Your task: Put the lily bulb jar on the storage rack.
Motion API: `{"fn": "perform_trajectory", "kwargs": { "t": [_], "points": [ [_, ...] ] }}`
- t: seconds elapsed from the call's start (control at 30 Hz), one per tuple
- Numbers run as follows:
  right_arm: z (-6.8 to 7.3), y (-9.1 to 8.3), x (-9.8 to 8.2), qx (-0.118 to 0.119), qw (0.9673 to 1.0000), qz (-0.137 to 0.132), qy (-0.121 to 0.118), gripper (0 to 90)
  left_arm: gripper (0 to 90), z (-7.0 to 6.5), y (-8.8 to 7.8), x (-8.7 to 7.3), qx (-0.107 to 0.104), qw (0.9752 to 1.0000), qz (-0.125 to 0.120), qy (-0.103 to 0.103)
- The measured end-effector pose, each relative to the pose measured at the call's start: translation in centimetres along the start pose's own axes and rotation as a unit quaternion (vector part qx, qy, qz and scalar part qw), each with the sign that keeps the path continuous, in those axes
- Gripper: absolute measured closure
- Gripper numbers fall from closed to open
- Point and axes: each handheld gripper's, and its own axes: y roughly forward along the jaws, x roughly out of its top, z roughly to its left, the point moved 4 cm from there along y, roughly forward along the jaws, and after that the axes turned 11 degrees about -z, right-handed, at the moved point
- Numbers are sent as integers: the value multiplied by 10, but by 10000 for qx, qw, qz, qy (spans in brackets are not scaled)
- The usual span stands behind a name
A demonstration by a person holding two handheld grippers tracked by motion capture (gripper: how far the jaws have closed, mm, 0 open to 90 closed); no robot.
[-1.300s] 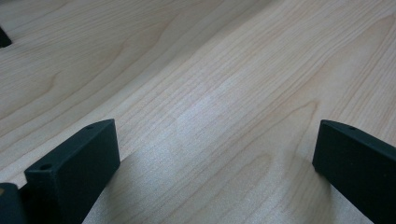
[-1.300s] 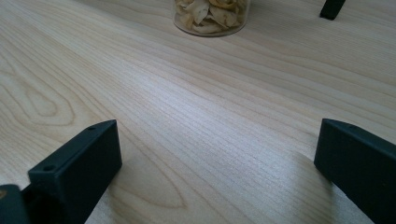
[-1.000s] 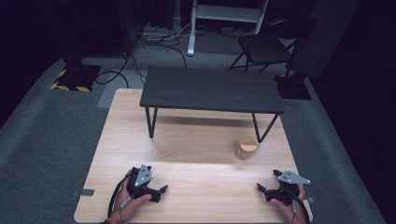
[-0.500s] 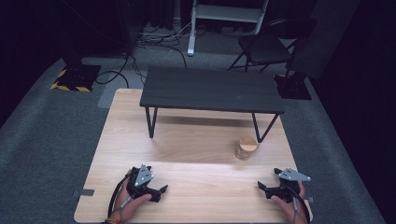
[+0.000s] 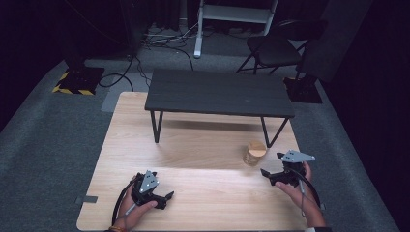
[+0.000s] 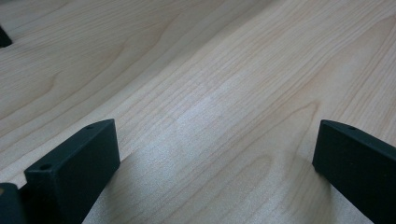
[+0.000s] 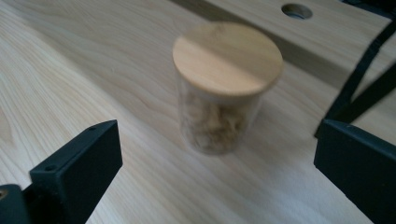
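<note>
Jar (image 7: 227,88) with wooden lid stands upright on light wood table (image 5: 193,145), near right side, beside black bench's leg (image 5: 270,133); right gripper (image 7: 215,163) spread wide, empty, aimed at jar, apart from it; left gripper (image 6: 215,158) spread, empty, low over bare tabletop near front edge.

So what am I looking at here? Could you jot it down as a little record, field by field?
Surface: light wooden table
On it: small black bench at the far side; clear jar with wooden lid, upright, lid on
Jar contents: pale, crumbly, blurred
Left gripper: open, over bare wood, nothing between its jaws
Right gripper: open, aimed at the jar, not touching it
Held by: a person's hands, at the table's near edge
</note>
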Motion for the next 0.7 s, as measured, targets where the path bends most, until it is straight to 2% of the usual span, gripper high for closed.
{"fn": "perform_trajectory", "kwargs": {
  "t": [0.07,0.2,0.27,0.47,0.6,0.7],
  "points": [
    [-2,6,7,69,10000,-9,-63,5,5,0,0,0,-2,10000,-3,1],
    [-5,18,17,151,9999,65,-10,5,5,0,0,0,-2,10000,-1,3],
    [-9,24,18,307,9995,29,-11,6,5,0,0,0,-2,10000,-1,2],
    [-13,42,25,203,9992,291,162,10,5,0,0,0,-1,10000,-2,2],
    [-15,50,24,179,9994,220,205,41,5,0,0,0,1,10000,-2,0],
    [-16,56,24,153,9991,315,235,52,5,0,0,0,1,10000,-4,-2]
  ]
}}
